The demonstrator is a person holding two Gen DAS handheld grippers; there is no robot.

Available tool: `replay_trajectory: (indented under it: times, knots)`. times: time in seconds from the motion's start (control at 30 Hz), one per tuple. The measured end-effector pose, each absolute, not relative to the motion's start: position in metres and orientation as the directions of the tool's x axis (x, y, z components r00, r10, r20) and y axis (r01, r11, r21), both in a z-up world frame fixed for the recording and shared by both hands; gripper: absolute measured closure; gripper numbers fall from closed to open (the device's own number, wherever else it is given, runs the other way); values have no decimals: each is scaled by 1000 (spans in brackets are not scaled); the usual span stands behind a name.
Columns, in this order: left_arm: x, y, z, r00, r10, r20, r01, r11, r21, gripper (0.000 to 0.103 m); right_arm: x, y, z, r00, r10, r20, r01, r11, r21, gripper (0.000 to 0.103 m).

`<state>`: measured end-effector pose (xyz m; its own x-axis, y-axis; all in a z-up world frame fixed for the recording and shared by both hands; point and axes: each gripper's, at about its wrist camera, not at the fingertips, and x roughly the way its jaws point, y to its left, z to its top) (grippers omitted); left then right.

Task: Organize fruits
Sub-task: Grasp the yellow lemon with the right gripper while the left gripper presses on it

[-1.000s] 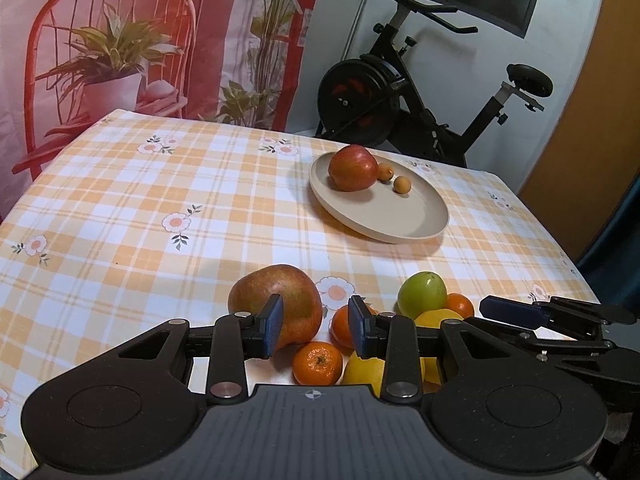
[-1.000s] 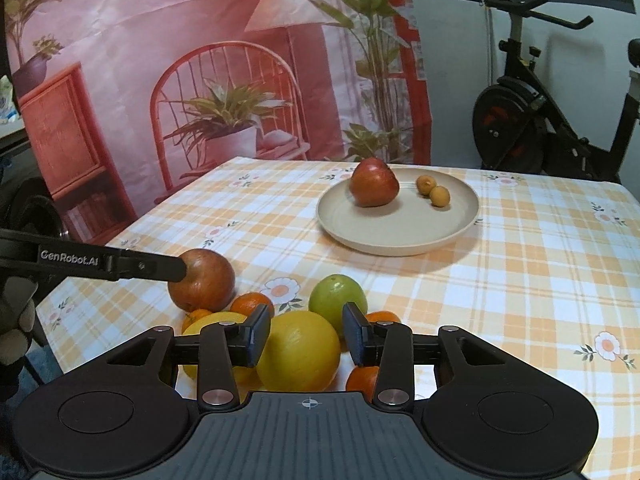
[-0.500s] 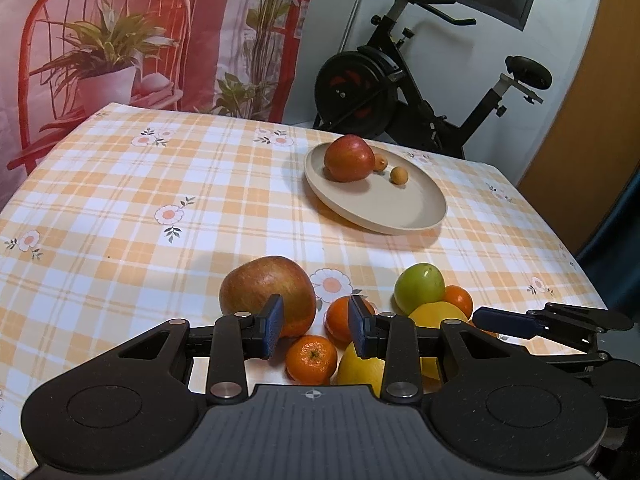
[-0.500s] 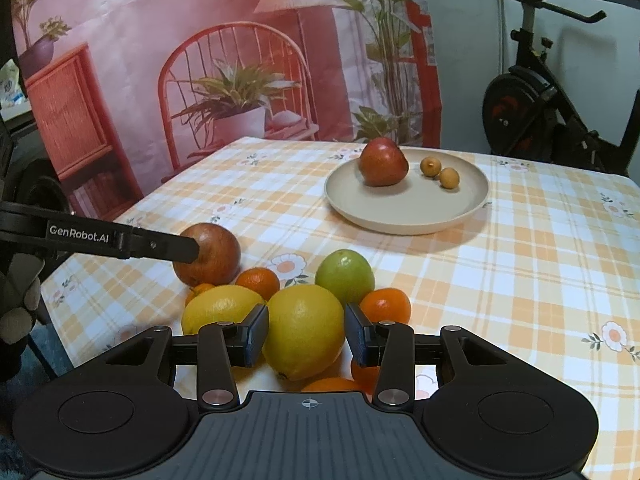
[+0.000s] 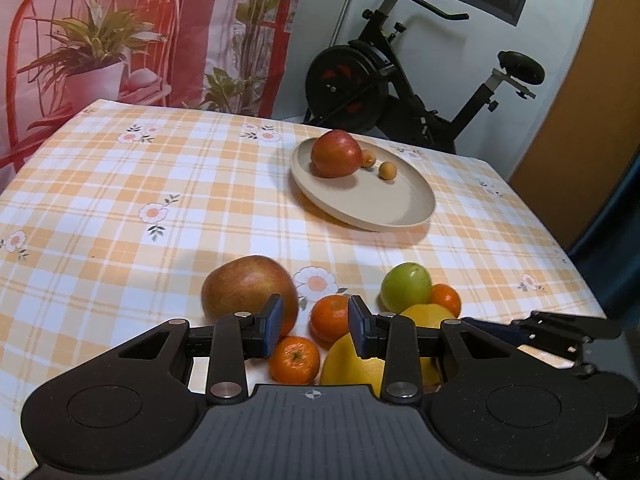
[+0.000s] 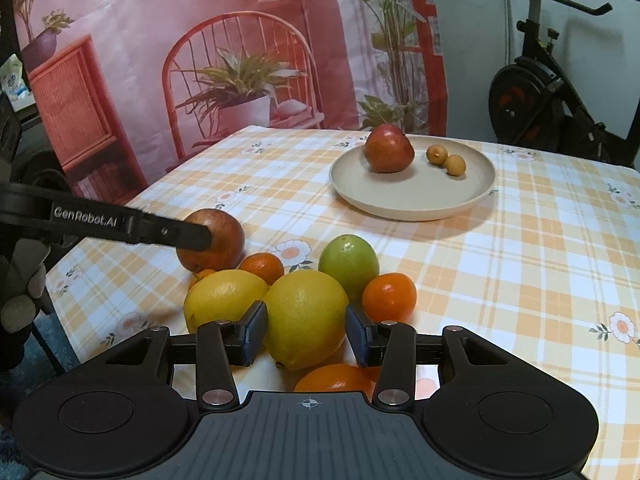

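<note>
Right-view only: lemon (image 6: 305,318) between tongs (image 6: 306,334)

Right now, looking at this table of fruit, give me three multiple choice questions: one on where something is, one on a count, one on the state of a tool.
1. Where is the red apple?
A. on the beige plate
B. in the fruit pile
C. on the floor

2. How many small round yellow-brown fruits lie on the plate?
A. none
B. two
C. five

3. What state is the right tool in?
A. shut on the green fruit
B. out of view
C. open, a lemon between its fingers

Answers: 1 A, the apple sits at the plate's far side. 2 B, two lie beside the apple. 3 C, the jaws stand apart on either side of the lemon, with gaps showing.
</note>
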<state>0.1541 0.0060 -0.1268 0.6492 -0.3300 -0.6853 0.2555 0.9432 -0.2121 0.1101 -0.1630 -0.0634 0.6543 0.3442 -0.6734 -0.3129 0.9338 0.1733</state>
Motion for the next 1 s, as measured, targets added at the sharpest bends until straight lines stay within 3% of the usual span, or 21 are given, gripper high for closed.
replay_trajectory:
  times: [0.47,0.87,1.0]
  knots:
    - [180,-26,-134,502,-500,-706,381,860,-338,66,110,-160,-72,627,346,-698,-327,930,167,57]
    - [197,-40,-148,409,-548,-730,395,827,-399,66,110,-159,-72,628,338,-701,-338,930,146,58]
    - [201,-41,-152,386,-558,-734,388,820,-420,62,110,-159,-72,627,335,-703,-340,930,140,58]
